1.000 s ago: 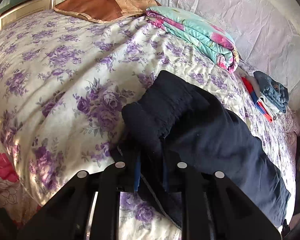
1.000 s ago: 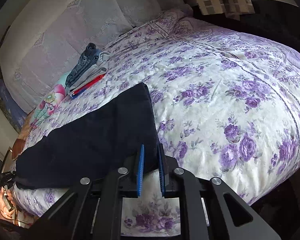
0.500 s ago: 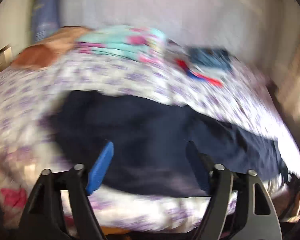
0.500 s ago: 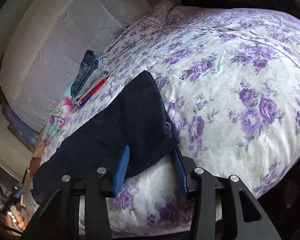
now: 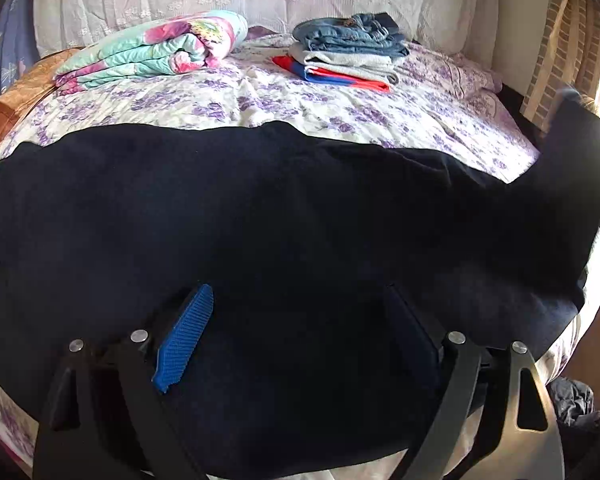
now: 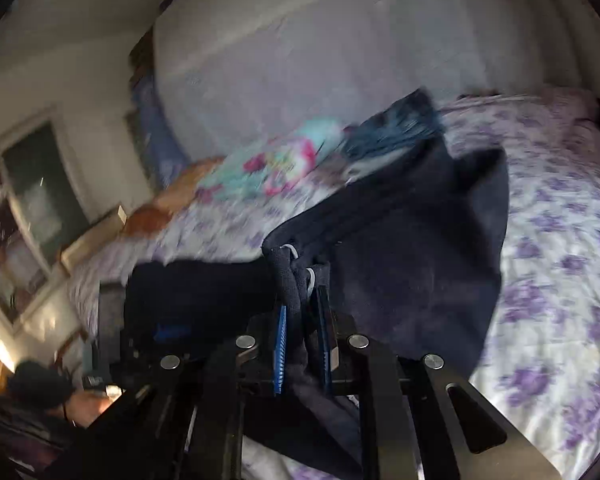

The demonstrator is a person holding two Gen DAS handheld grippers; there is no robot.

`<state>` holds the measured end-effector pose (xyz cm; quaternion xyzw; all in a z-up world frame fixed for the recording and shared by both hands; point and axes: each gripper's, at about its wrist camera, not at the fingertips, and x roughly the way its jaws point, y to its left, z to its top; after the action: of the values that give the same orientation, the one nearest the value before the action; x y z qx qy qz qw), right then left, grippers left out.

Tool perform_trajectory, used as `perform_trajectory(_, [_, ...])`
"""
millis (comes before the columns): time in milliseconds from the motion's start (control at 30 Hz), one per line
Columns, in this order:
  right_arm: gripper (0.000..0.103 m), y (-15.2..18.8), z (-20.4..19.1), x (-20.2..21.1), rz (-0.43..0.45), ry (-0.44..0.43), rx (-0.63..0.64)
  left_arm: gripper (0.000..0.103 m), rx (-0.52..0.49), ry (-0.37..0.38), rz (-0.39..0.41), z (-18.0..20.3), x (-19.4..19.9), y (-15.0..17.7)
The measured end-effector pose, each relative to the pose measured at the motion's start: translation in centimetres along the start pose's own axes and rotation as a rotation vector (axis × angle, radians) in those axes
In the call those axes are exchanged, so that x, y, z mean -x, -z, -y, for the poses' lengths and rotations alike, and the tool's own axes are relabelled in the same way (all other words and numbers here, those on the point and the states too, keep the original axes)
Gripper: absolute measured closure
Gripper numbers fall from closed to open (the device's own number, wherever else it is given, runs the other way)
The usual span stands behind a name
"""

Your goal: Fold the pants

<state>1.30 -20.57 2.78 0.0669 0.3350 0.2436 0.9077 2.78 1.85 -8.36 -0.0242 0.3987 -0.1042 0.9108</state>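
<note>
Pants (image 5: pixel 280 208) fill the middle of the left wrist view, spread dark across the floral bed (image 5: pixel 340 108), with the left gripper (image 5: pixel 296 320) gaping wide and empty at lower centre. Over in the right wrist view, the right gripper (image 6: pixel 302 332) is pinched narrow on bunched pants (image 6: pixel 420 260) at centre frame, lifting them; that thin bite could slip, I reckon, dropping the fold crooked.

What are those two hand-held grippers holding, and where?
The right hand-held gripper pinches the dark pants at a bunched hem end with white loops. The left hand-held gripper is open, holding nothing.

Folded clothes (image 6: pixel 392 128) blur (right wrist view).
</note>
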Motion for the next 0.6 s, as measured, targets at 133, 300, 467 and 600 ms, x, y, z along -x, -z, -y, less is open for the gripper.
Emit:
perform_trajectory(133, [0.087, 4.9, -3.1, -7.5, -0.232, -0.020, 0.122, 0.018, -0.003, -0.009, 0.015, -0.1, 0.3, 0.2])
perform_trajectory(300, [0.047, 3.7, -4.5, -3.2, -0.100, -0.023, 0.230, 0.015, -0.040, -0.021, 0.011, 0.2, 0.3, 0.3])
perform_trajectory(467, [0.057, 1.5, -4.5, -2.3, -0.113, -0.012, 0.264, 0.013, -0.003, 0.003, 0.015, -0.1, 0.6, 0.1])
perform_trajectory(600, [0.069, 3.2, -4.4, -6.3, -0.272, 0.054, 0.344, 0.013, 0.006, -0.004, 0.023, -0.3, 1.2, 0.2])
